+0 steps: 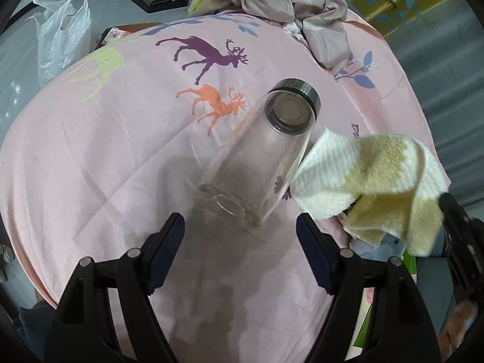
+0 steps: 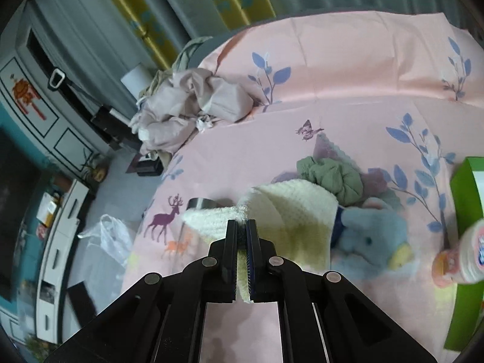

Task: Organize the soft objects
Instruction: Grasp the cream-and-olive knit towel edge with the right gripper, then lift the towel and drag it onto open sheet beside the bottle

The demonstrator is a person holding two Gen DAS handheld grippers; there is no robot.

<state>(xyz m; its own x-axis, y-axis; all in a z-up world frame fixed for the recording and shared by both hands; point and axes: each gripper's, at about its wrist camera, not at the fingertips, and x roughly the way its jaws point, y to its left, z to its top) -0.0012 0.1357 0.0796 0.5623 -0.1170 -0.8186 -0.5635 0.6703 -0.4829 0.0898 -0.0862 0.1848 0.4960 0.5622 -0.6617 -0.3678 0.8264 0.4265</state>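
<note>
My right gripper point(image 2: 241, 227) is shut on a cream and yellow towel point(image 2: 281, 211) and holds it above the pink bed sheet point(image 2: 348, 115). The towel also hangs at the right of the left wrist view point(image 1: 372, 178). My left gripper point(image 1: 240, 227) is open and empty, just short of a clear glass bottle point(image 1: 263, 157) that lies on its side on the sheet, steel cap point(image 1: 298, 89) pointing away. A blue plush toy point(image 2: 369, 239) and a crumpled green cloth point(image 2: 335, 178) lie right of the towel.
A heap of mauve-grey fabric point(image 2: 187, 103) sits at the far edge of the bed. A green box point(image 2: 466, 242) and a small pink-labelled bottle point(image 2: 462, 257) are at the right. A white plastic bag point(image 1: 60, 33) lies on the floor to the left.
</note>
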